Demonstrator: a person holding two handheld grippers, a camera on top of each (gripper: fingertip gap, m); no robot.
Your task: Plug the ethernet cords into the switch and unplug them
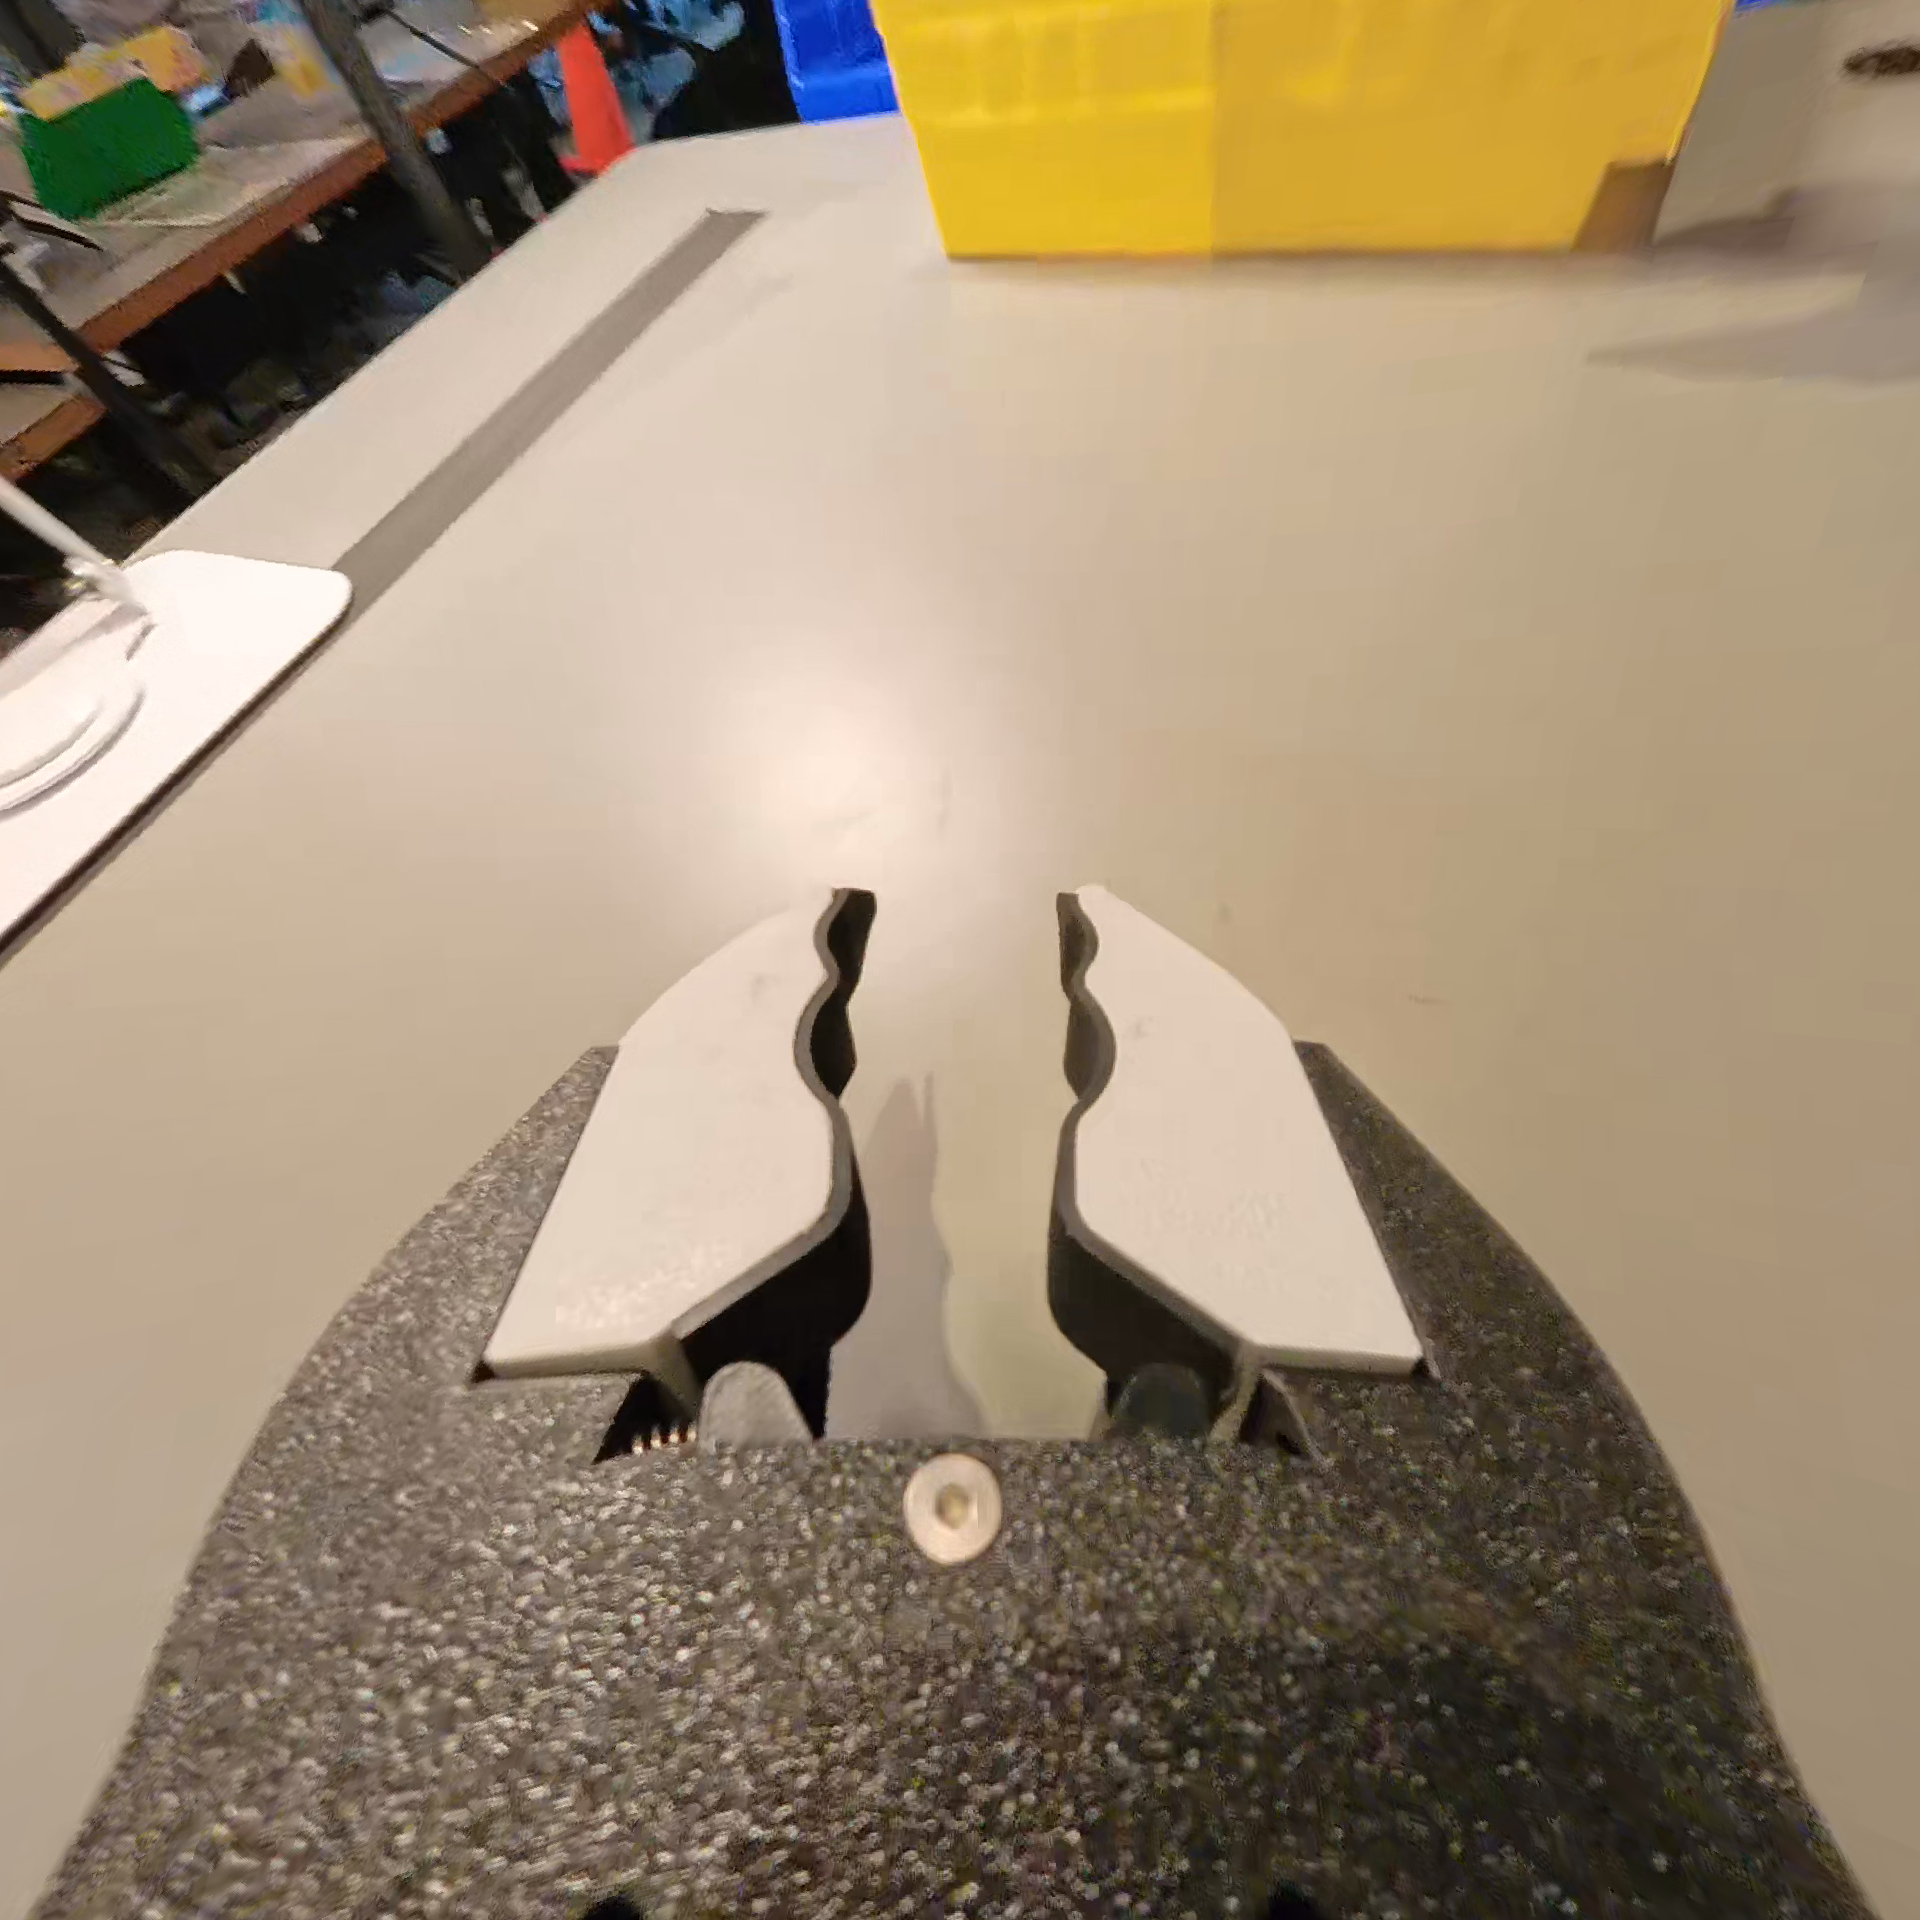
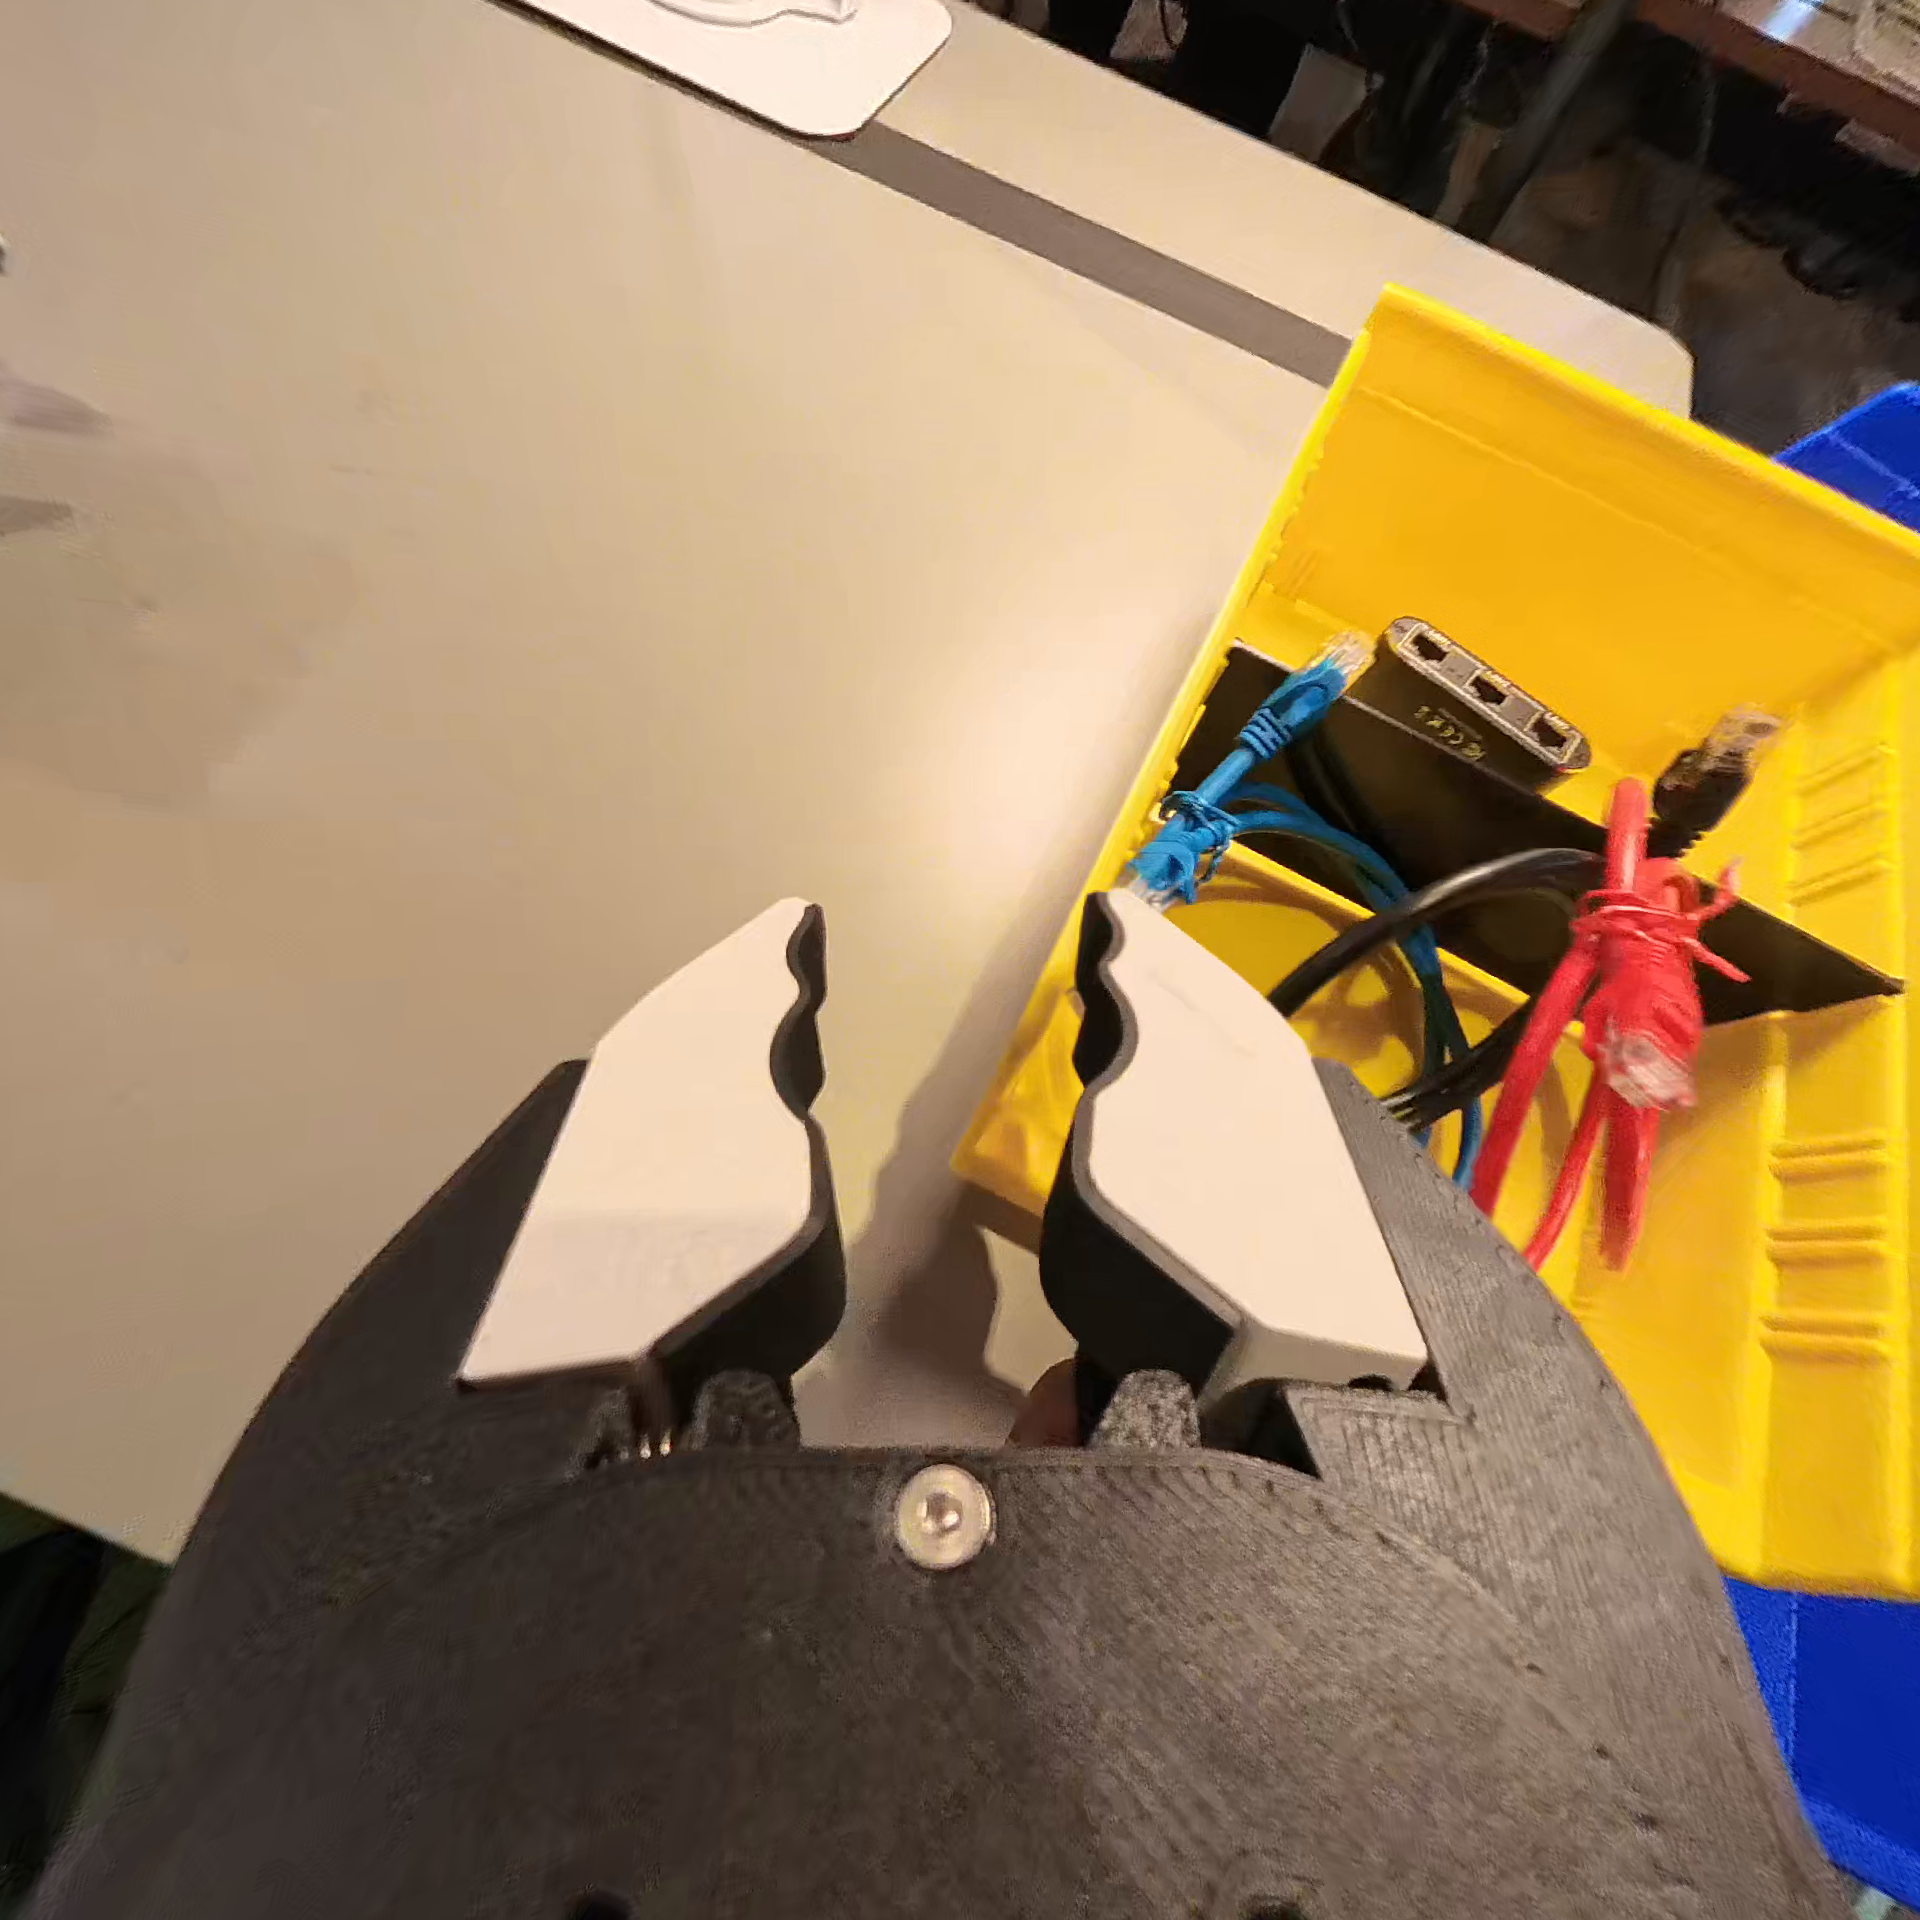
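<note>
So far, nothing is plugged in, judging by what lies in the yellow bin [image 2: 1558,540]. That bin sits on a pale grey table [image 2: 520,623] and serves as the landmark for everything else.

Inside the bin, a black switch [image 2: 1455,748] leans against a black divider [image 2: 1766,961], its row of three ports facing up and all three vacant. To the left of the switch, still inside the bin, a blue ethernet cord [image 2: 1262,743] is bundled with a tie, one clear plug pointing up near the switch's corner. To the right of the switch lie a red ethernet cord [image 2: 1621,966], also tied in a bundle, and a black cord [image 2: 1704,779] whose plug stands up by the bin's right wall.

The right gripper [image 2: 951,935] hovers just outside the bin's left wall, jaws apart and holding nothing; its right fingertip appears next to the lower blue plug. The left gripper [image 1: 966,914] is over bare table well short of the bin, which it sees only from outside, jaws likewise apart and empty.

Plugging in and unplugging both seem to lie ahead, probably after the switch and cords come out of the bin.
</note>
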